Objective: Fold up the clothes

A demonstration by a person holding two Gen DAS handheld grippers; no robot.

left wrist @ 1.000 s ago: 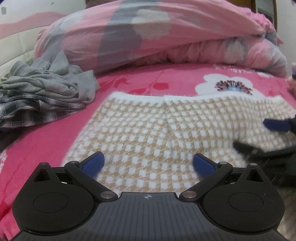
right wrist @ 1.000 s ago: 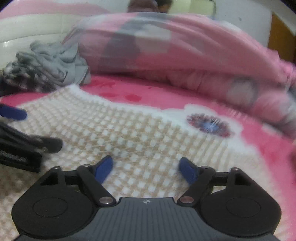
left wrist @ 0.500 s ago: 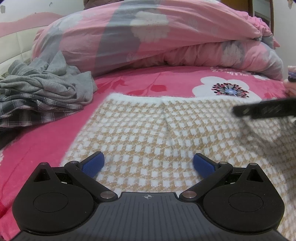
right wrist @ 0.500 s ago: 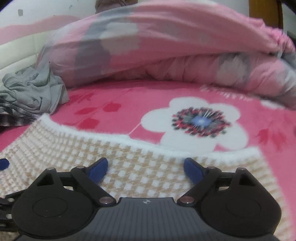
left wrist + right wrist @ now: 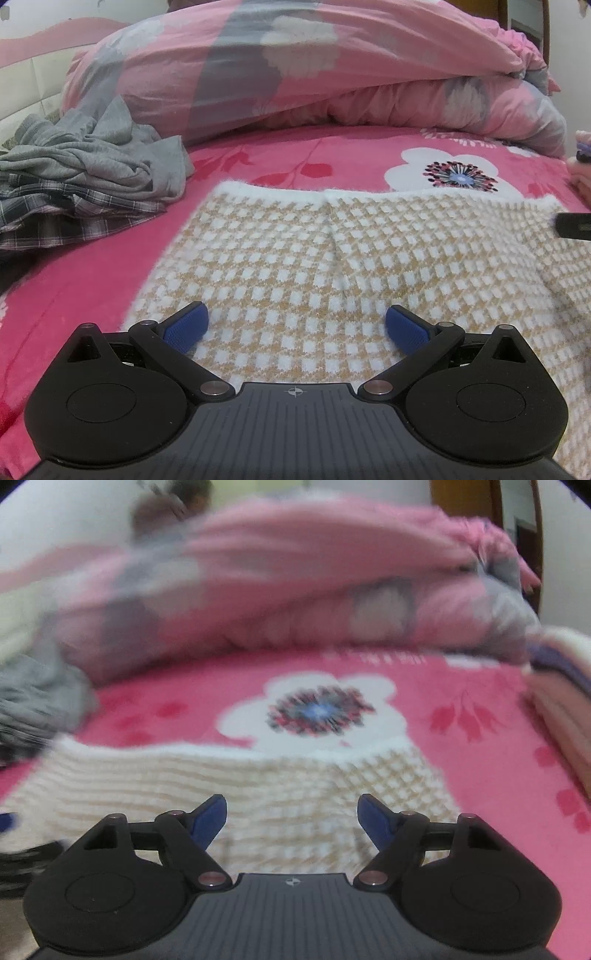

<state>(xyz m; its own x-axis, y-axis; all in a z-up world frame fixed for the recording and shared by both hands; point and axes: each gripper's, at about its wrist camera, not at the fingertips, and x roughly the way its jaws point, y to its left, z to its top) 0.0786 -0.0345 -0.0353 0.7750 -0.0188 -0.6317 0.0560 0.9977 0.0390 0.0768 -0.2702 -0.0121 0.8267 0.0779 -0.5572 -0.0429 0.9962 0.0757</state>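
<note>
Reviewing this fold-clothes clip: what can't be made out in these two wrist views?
- Checked knit: its near edge is hidden behind the left gripper body; its right side is cut off by the left wrist picture's edge.
- Right wrist view: motion blur smears the quilt and the grey clothes.
- Folded pile: cut off by the right edge.
- Right gripper: whether it touches the knit cannot be told.

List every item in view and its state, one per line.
Checked knit garment: spread flat on the bed.
Grey clothes pile: crumpled, unfolded.
Pink duvet: bunched behind the garment.
Left tongs: open, empty.
Right tongs: open, empty, jaws just closing slightly.
</note>
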